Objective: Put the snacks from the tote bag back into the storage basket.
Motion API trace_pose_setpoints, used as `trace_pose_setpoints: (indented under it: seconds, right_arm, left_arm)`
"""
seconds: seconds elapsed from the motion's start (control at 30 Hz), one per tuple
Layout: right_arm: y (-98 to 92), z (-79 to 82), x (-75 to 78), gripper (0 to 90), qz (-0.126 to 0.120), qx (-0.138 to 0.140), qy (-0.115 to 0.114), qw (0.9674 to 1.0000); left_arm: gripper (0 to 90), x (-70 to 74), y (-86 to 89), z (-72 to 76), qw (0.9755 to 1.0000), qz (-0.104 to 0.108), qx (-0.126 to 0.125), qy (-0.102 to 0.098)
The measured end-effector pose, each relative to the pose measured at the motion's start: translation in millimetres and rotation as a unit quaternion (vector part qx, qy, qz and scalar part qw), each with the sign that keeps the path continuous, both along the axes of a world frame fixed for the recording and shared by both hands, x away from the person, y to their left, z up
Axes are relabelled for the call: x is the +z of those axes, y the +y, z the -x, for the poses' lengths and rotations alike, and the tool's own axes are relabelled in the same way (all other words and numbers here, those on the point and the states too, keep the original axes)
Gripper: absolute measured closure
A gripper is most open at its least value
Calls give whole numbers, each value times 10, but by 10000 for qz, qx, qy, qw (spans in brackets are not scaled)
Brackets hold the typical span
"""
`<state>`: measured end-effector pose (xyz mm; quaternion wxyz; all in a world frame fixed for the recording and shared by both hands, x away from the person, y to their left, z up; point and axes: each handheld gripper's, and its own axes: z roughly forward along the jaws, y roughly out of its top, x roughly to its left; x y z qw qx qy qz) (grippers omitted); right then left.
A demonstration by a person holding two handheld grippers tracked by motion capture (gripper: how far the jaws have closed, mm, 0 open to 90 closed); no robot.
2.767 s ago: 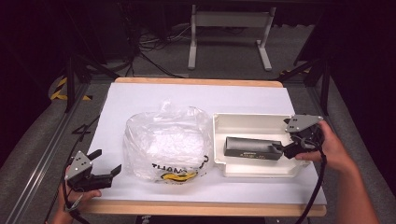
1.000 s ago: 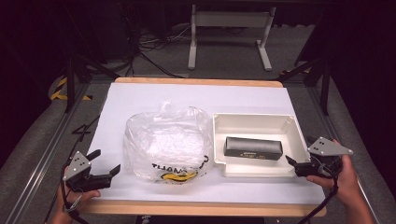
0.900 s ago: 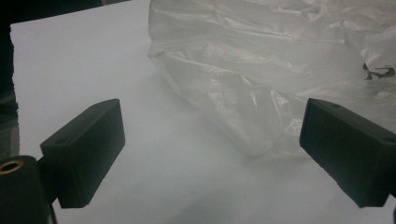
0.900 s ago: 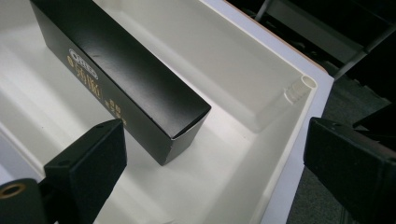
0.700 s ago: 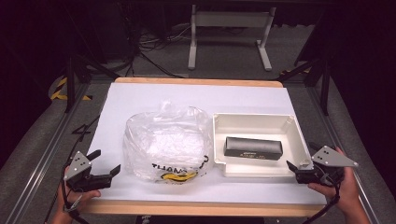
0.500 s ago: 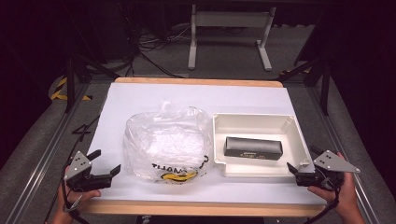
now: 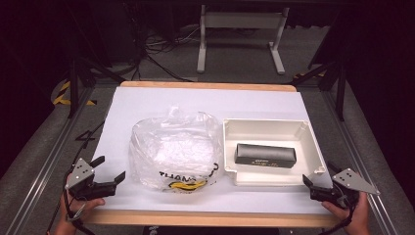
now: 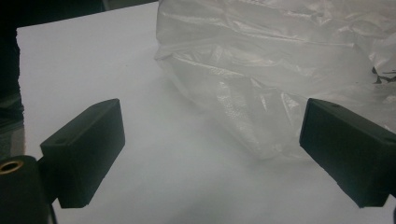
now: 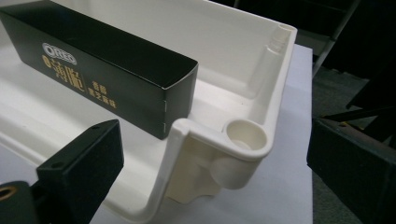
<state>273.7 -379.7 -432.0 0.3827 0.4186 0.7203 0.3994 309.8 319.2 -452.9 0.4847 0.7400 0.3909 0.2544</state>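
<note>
Jaws spread wide on both grippers: right gripper (image 7: 313, 188) nearer the black box (image 7: 265, 154), long axis crosswise in the tray (image 7: 313, 142); left gripper (image 7: 110, 171) beside the plastic bag (image 7: 171, 147)

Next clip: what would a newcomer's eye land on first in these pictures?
Probably the crumpled clear plastic bag in the middle of the white table, and right of it the cream tray with a black box lying inside. At the near corners, the left tool and right tool rest open, holding nothing.

A clear plastic bag (image 7: 173, 149) lies on the white table (image 7: 254, 103).
</note>
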Motion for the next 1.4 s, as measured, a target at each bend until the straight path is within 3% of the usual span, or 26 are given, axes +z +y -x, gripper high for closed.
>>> trace_pose_setpoints:
  seconds: [0.13,0.2,0.23,0.4,0.5,1.4]
  right_arm:
    - [7,8,-45,48,62,16,25,10000]
    - [12,8,-43,48,108,-68,29,9999]
    - [13,26,-34,48,82,-59,-82,9999]
    - [30,30,-27,47,43,-37,-68,10000]
    - [36,34,-48,47,96,-42,-46,9999]
    - [59,71,-40,47,138,15,-91,9999]
  left_arm:
    - [77,9,5,-19,9999,99,26,-37]
    - [77,14,-6,-21,10000,57,26,-28]
    - [77,13,-17,-27,10000,44,13,-35]
    - [77,27,-51,-2,10000,-26,-29,-31]
    - [77,42,-55,3,9999,-4,-65,-105]
    - [77,52,-69,-21,9999,2,-70,-75]
